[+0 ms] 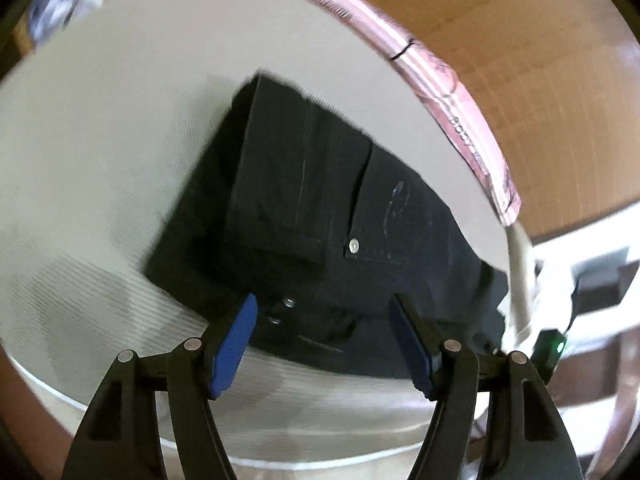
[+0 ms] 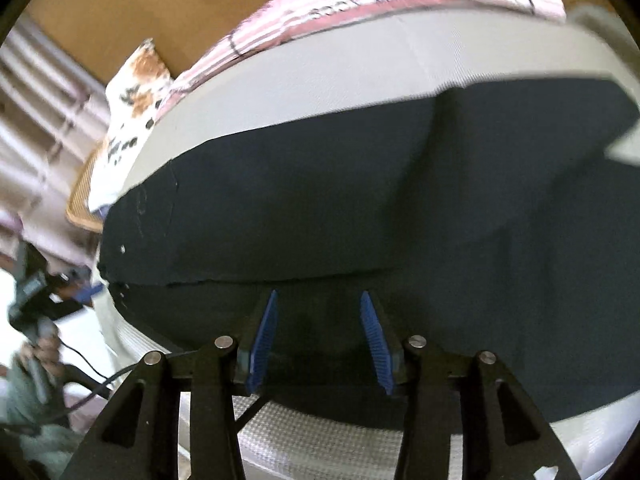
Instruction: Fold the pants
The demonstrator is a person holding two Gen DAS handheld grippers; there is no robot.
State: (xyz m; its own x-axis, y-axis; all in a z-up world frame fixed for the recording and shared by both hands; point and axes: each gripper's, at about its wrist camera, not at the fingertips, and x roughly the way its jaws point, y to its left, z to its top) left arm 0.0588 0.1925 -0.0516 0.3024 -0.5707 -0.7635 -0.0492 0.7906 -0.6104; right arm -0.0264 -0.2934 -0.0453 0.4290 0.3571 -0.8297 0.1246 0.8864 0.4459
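Black pants (image 1: 320,216) lie on a white mattress (image 1: 120,140), with the waist, a pocket and metal rivets showing. My left gripper (image 1: 324,312) is open just above the near edge of the pants and holds nothing. In the right wrist view the pants (image 2: 360,200) fill the middle as a broad dark sheet with a fold edge across it. My right gripper (image 2: 320,304) is open over the near part of the cloth, its blue pads apart and empty.
A pink patterned blanket (image 1: 460,100) runs along the mattress's far edge, against a wooden wall (image 1: 540,40). A flowered pillow (image 2: 132,92) lies at the left in the right wrist view. The left-hand gripper and a cable (image 2: 36,308) show at the left edge.
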